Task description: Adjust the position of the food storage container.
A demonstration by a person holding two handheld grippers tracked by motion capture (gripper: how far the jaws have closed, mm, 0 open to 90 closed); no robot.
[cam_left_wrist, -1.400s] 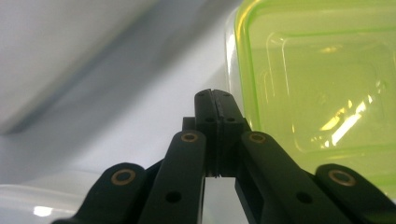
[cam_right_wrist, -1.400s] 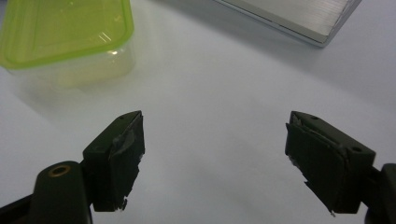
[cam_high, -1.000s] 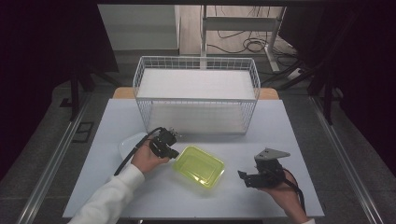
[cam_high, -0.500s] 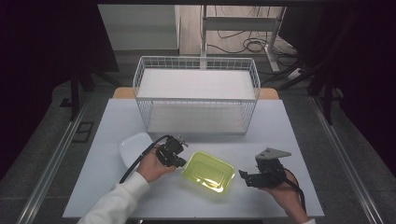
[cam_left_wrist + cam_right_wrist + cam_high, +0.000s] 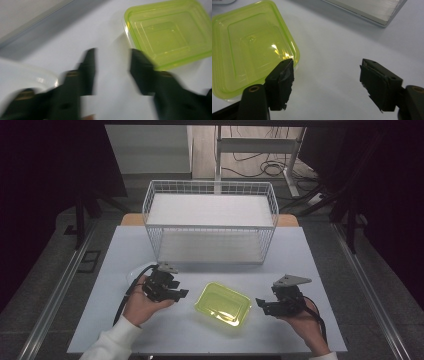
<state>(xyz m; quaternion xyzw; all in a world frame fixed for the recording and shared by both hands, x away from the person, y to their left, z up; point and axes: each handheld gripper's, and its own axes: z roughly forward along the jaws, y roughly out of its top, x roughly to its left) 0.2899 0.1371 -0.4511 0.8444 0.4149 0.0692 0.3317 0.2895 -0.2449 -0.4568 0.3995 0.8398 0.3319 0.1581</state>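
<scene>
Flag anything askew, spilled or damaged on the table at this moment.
Nothing spilled. The green container sits flat but turned at an angle to the table edge. In the right gripper view, the right tongs have ragged, chipped-looking pad edges. The wire basket stands straight.

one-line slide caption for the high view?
Two hand-held grippers, left gripper and right gripper, both open, flank a yellow-green container on the table before a white wire basket.

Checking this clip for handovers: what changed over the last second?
The left gripper slid the green container rightward, then its jaws opened, let go and backed off. The right gripper kept its place, jaws closing slightly on nothing. Wire basket unchanged.
</scene>
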